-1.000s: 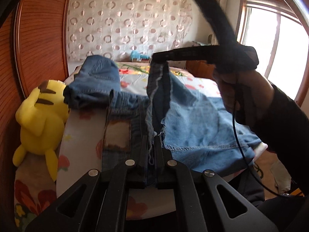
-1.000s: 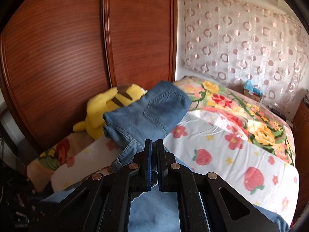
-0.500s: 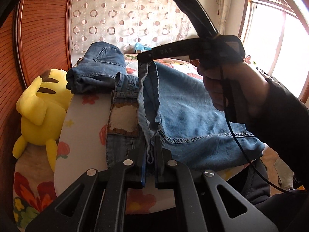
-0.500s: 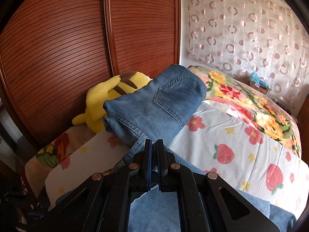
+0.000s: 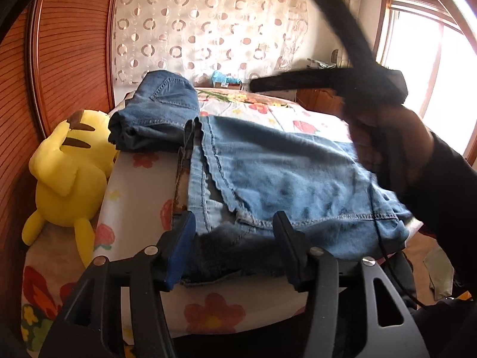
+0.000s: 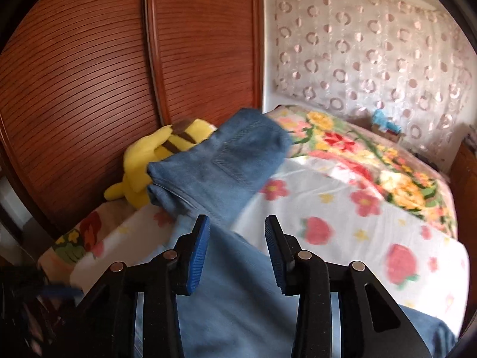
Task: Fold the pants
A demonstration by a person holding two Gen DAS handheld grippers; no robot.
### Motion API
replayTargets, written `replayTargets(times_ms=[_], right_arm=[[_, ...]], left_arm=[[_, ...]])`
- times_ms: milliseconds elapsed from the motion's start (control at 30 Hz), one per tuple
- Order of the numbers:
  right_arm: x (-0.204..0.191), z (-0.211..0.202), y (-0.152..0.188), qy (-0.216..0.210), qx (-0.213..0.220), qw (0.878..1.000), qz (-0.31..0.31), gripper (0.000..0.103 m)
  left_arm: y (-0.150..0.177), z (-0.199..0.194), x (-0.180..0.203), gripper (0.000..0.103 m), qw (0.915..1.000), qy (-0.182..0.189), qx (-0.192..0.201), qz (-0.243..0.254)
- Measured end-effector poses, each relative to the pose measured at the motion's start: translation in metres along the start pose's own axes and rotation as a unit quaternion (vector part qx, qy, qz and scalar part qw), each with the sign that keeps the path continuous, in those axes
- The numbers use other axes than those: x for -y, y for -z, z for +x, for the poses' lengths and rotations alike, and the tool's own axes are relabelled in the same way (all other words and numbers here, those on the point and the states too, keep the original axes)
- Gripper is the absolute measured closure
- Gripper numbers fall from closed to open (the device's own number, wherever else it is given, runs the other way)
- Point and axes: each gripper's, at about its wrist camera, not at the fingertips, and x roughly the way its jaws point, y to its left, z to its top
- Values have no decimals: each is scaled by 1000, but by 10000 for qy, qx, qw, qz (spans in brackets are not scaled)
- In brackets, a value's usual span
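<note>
- Left gripper (image 5: 234, 243): jaws opening, pads clear of the cloth; the jeans (image 5: 283, 176) hem lies between them, released.
- Right gripper (image 6: 235, 238): jaws opening, nothing pinched; denim passes beneath the gap.
- Jeans: spread flat at the bed's (image 5: 140, 185) near edge, one hem overhanging it.
- Folded jeans (image 5: 158, 116): touching the spread pair's far left corner.
- Plush (image 5: 65, 167): left of the mattress edge, against the wardrobe (image 6: 119, 59).
- Beyond: open floral bedding up to the curtain (image 5: 208, 24).
</note>
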Motion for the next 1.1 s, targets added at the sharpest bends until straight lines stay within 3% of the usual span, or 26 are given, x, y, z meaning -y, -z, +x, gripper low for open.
replayTargets(times_ms=[267, 367, 567, 833, 1100], right_arm=[[47, -72, 71, 376, -18, 9991, 194, 63], [63, -88, 101, 602, -64, 9976, 338, 63], [80, -94, 150, 835, -338, 9931, 746, 62], [91, -87, 178, 937, -515, 9886, 1063, 61], [98, -73, 180, 955, -623, 9863, 1191, 61]], left_arm=[[-15, 3, 14, 51, 9995, 153, 222, 158], [-20, 16, 22, 64, 9994, 210, 67, 285], [-11, 42, 26, 68, 9991, 90, -339, 234], [0, 52, 26, 68, 9979, -175, -575, 234], [8, 53, 24, 67, 9973, -236, -643, 265]])
